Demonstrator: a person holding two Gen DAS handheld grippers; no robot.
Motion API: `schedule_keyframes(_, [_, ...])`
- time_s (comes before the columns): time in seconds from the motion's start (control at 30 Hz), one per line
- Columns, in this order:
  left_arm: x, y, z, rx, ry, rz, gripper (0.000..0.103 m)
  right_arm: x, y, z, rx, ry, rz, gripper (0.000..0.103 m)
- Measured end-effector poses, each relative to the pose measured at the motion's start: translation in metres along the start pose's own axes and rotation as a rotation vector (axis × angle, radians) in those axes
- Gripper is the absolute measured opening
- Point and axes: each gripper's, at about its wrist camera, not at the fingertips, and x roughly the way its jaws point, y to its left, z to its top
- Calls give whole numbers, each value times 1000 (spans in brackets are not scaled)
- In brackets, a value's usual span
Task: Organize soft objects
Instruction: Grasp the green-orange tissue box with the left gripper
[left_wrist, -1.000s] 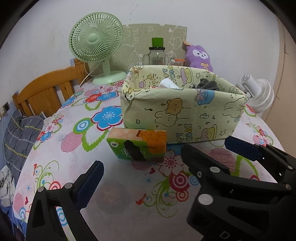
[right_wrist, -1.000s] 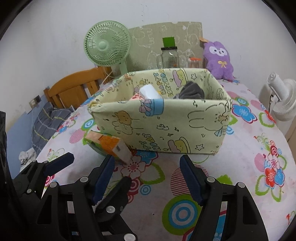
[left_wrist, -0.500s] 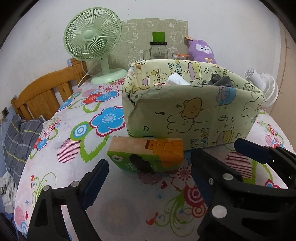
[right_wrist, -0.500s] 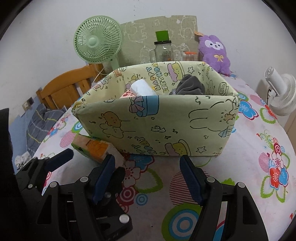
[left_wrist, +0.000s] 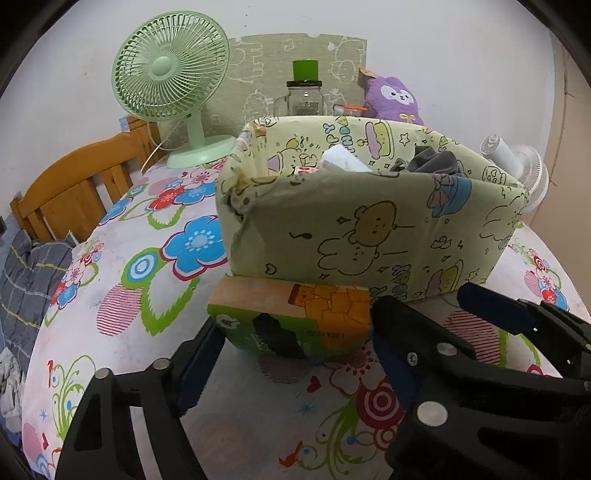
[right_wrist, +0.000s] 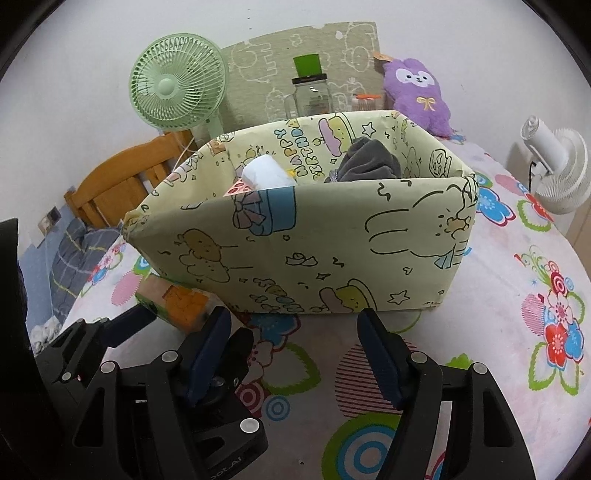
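Note:
A green and orange tissue pack (left_wrist: 295, 317) lies on the flowered table in front of a pale green cartoon-print storage box (left_wrist: 369, 229). My left gripper (left_wrist: 295, 354) is open, its fingers on either side of the pack, right at its near face. The pack also shows in the right wrist view (right_wrist: 173, 301), with the left gripper (right_wrist: 173, 325) beside it. My right gripper (right_wrist: 295, 354) is open and empty, just before the box (right_wrist: 314, 251). Inside the box lie a white soft item (right_wrist: 267, 173) and a grey cloth (right_wrist: 369, 160).
A green desk fan (left_wrist: 173, 81), a glass jar with a green lid (left_wrist: 304, 92) and a purple plush toy (right_wrist: 417, 92) stand at the back. A white fan (right_wrist: 557, 166) is at the right edge. A wooden chair (left_wrist: 74, 192) stands left of the table.
Both grippers have moved forward toward the box. The left gripper's fingers now flank the tissue pack, which looks larger and closer.

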Motion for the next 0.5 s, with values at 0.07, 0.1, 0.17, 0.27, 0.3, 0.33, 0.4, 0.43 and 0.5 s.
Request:
schedule_keyframes(0.07, [-1,-1,-1,5,-9,43,71,0,0,0,8,2,6,74])
schedule_keyframes(0.1, [0,0,-1,5,-9,45,71,0,1,0,4,1,-8,74])
schedule_keyframes(0.17, [0,2,-1,-4,-11,41,70,-2,2,-1,-4,-3,-6,74])
schedule_keyframes(0.27, [-2,1,-2,-9,-10,39,67,-3,2,-2,-6,-4,-5,74])
schedule_keyframes(0.3, [-3,1,-3,-11,-10,37,66,-4,2,-2,-5,-4,-4,74])
schedule_keyframes(0.33, [-4,1,-3,-12,-11,37,66,-5,2,-2,-4,-5,-3,74])
schedule_keyframes(0.4, [-6,0,-3,-16,-15,38,66,-8,2,-3,-5,-9,-2,74])
schedule_keyframes(0.43, [-8,0,-3,-19,-17,37,66,-9,2,-3,-6,-13,-2,74])
schedule_keyframes(0.5, [-11,-1,-3,-25,-22,33,65,-13,3,-4,-9,-20,-4,74])
